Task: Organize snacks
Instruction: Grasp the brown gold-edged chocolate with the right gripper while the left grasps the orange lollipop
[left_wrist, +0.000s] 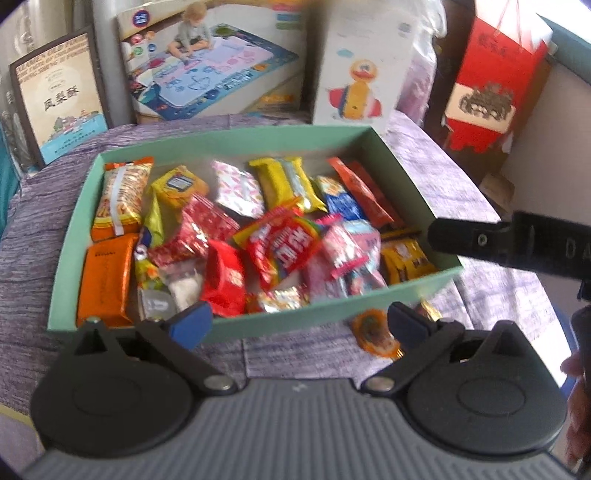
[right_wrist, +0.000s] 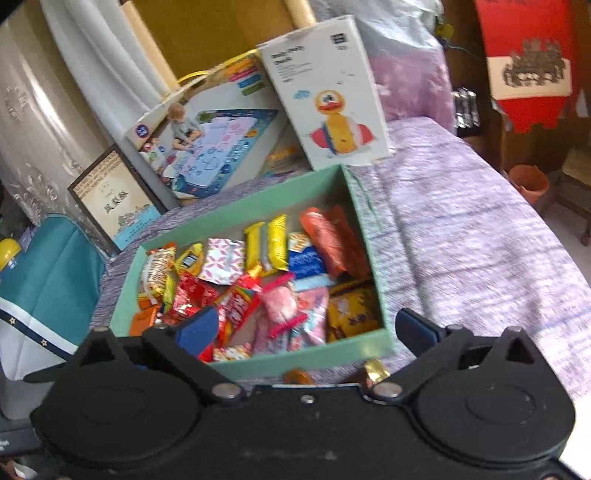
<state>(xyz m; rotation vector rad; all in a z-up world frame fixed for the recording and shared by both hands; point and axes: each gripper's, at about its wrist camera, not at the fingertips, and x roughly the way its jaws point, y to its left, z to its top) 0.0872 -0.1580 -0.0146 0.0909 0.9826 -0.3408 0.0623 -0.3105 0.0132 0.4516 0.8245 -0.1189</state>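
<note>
A green box (left_wrist: 236, 138) full of wrapped snacks lies on the purple cloth; it also shows in the right wrist view (right_wrist: 369, 341). A red packet (left_wrist: 284, 245) lies on top in the middle. An orange round snack (left_wrist: 375, 332) and a gold-wrapped one (left_wrist: 430, 310) lie on the cloth just outside the box's near wall, also in the right wrist view (right_wrist: 299, 376). My left gripper (left_wrist: 297, 325) is open and empty at the near wall. My right gripper (right_wrist: 306, 332) is open and empty above the box's near right corner; its body (left_wrist: 517, 243) shows in the left wrist view.
A toy mat box (left_wrist: 210, 62), a white duck box (left_wrist: 362, 70), a framed box (left_wrist: 59, 96) and a red carton (left_wrist: 491, 85) stand behind the green box. The purple cloth (right_wrist: 480, 240) stretches to the right. A teal bag (right_wrist: 48, 266) sits at the left.
</note>
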